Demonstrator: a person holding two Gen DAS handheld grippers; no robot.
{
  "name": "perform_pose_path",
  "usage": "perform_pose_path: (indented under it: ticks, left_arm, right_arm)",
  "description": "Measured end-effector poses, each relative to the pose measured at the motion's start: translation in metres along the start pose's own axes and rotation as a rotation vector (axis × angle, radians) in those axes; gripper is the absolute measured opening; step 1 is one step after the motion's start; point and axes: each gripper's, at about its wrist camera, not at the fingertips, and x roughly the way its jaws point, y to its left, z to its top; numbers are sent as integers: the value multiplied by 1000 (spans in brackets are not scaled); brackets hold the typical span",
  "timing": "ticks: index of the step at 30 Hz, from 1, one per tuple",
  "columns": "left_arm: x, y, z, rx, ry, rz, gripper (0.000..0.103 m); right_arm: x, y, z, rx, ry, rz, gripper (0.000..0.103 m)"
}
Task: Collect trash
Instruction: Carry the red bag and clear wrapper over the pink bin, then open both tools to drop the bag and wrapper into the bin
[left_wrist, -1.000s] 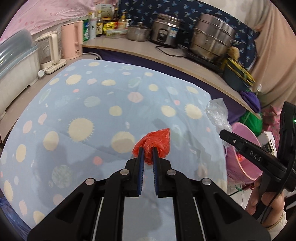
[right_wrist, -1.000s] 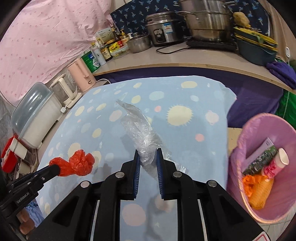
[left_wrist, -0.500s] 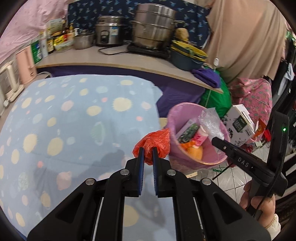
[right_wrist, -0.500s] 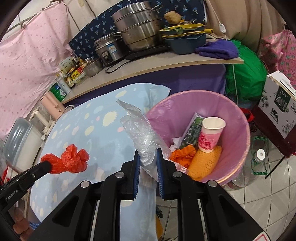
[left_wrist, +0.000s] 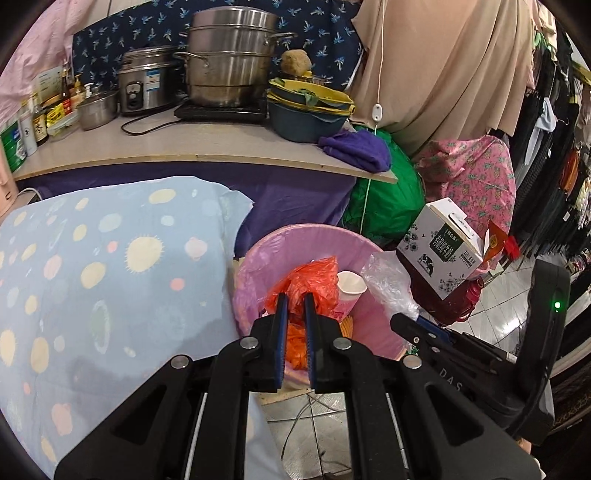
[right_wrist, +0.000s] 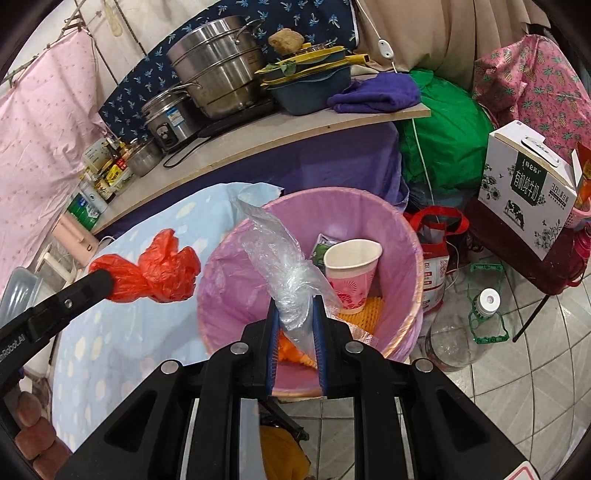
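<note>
the left gripper (left_wrist: 295, 299) is clamped on a crumpled red plastic bag (left_wrist: 308, 282) — held up over the near rim of the pink trash bin (right_wrist: 402, 236), just off the edge of the blue spotted tablecloth (left_wrist: 92, 266). the right gripper (right_wrist: 295, 302) pinches a clear plastic bag (right_wrist: 275, 254) above the same bin. inside the bin sit a pink paper cup (right_wrist: 352, 271), a green wrapper (right_wrist: 320, 246) and an orange net (right_wrist: 364, 312). a milk carton box (right_wrist: 528, 188) stands well to the side.
</note>
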Motion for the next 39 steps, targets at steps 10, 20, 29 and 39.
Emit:
perform_pose_path:
  ticks: [10, 20, 29, 39]
  left_arm:
    - [55, -8, 5, 9, 76, -20, 9]
    - [58, -6, -2, 18, 53, 28, 37]
    - [38, 2, -4, -4, 6, 92, 63]
    - [11, 11, -23, 18, -23, 185, 75]
  right_arm:
    - [23, -3, 12, -5, 20, -32, 21]
    - [25, 4, 16, -14, -4, -42, 46]
    - [7, 11, 16, -32, -31, -47, 51]
    - [-24, 22, 7, -65, -73, -95, 70]
